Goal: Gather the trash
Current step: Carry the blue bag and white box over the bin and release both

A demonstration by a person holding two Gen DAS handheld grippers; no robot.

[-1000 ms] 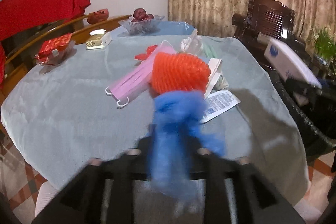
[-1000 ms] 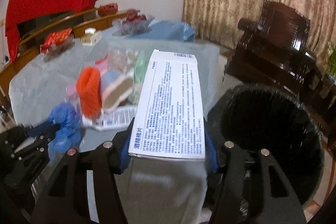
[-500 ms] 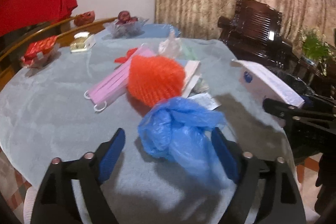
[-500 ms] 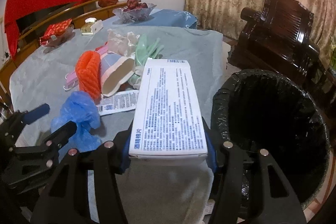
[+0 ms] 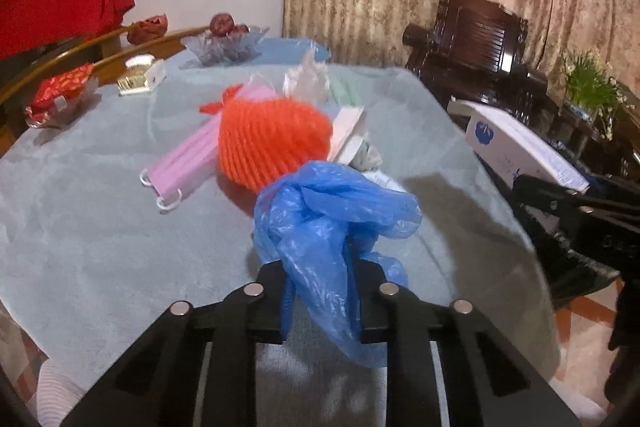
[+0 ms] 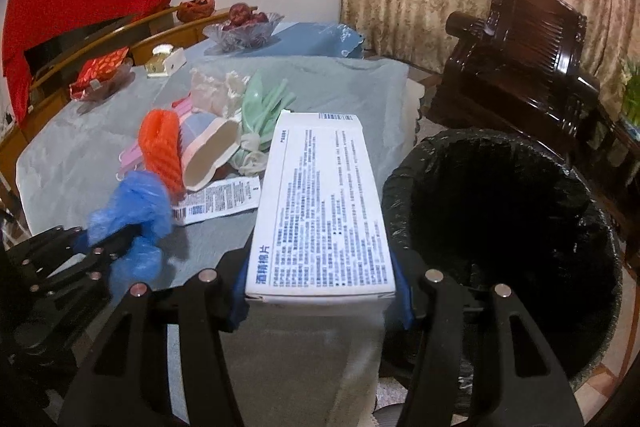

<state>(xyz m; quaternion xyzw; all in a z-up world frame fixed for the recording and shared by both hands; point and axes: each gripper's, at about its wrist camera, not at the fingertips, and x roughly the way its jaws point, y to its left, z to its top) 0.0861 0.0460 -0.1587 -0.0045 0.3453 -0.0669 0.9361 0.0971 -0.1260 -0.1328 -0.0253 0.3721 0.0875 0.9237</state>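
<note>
left gripper pinches the blue bag, right gripper clamps the box beside the bin; released early, the box likely drops outside it.

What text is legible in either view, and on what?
"酒精棉片": near end of the white box held in the right hand-held gripper.
Box's fine print and barcode: too small.
Paper leaflet on the table: print and barcode too blurred.
Box side in the left view: blue logo only.
</note>
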